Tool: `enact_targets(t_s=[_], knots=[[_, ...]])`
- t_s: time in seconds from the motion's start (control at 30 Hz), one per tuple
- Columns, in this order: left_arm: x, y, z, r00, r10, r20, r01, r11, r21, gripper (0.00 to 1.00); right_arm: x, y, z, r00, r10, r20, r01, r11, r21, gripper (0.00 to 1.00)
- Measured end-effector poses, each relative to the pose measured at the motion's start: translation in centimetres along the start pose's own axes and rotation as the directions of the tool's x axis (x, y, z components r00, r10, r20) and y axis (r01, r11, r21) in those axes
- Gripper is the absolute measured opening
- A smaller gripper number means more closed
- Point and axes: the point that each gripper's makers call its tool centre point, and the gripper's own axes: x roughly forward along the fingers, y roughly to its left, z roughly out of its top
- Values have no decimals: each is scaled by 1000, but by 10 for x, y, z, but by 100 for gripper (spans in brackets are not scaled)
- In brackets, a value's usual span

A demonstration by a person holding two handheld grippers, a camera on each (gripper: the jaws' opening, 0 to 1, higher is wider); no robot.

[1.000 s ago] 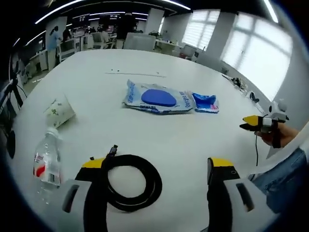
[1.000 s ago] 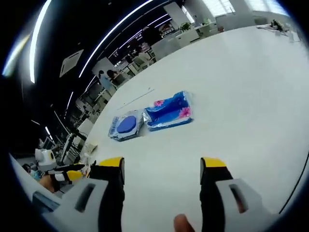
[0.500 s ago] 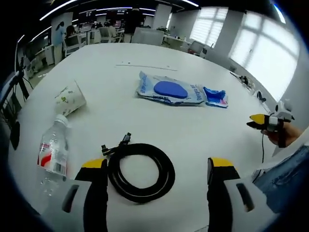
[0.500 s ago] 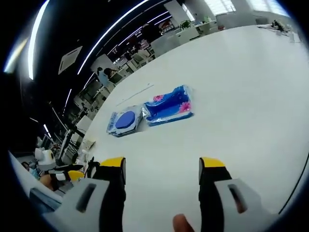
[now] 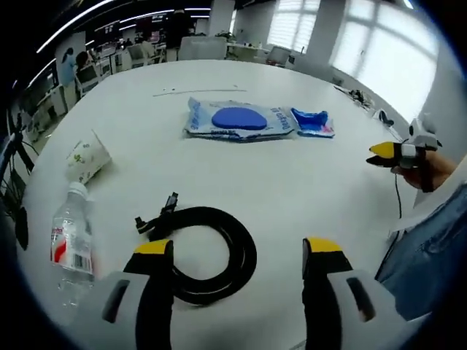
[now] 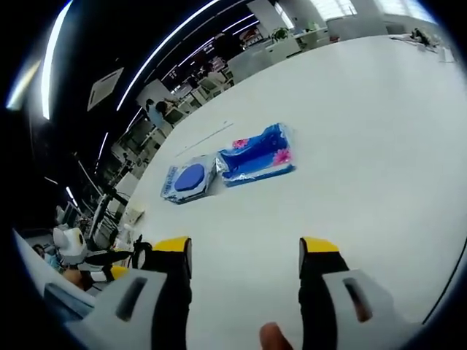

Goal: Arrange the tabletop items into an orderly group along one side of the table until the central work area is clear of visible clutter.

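Observation:
On the white table a coiled black cable lies just ahead of my left gripper, which is open above it. A clear water bottle lies at the left, with a tipped paper cup beyond it. Farther off rest a wipes pack with a blue lid and a smaller blue packet. The right gripper hovers at the table's right edge in a hand. In the right gripper view, my right gripper is open over bare table, facing the wipes pack and the flowered blue packet.
A thin pale strip lies on the far side of the table. A denim sleeve hangs past the right edge. Desks, chairs and people stand beyond the table. The left gripper shows at the lower left.
Both views have shifted a little with the hands. The cable now sits more between the left jaws. The items on the table lie where they were, and both grippers stay open.

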Motion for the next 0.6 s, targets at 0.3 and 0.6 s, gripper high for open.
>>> enact_targets(t_s=[0.3,0.6], knots=[[9,-4,-15,997,-19,-68,25,996,91,44,-2,-3,-3,1000,3,-1,-3,1000,19,57],[14,-1,-26,993,-5,-115,21,990,137,29,-6,-6,0,1000,-3,22,2,999,37,57]])
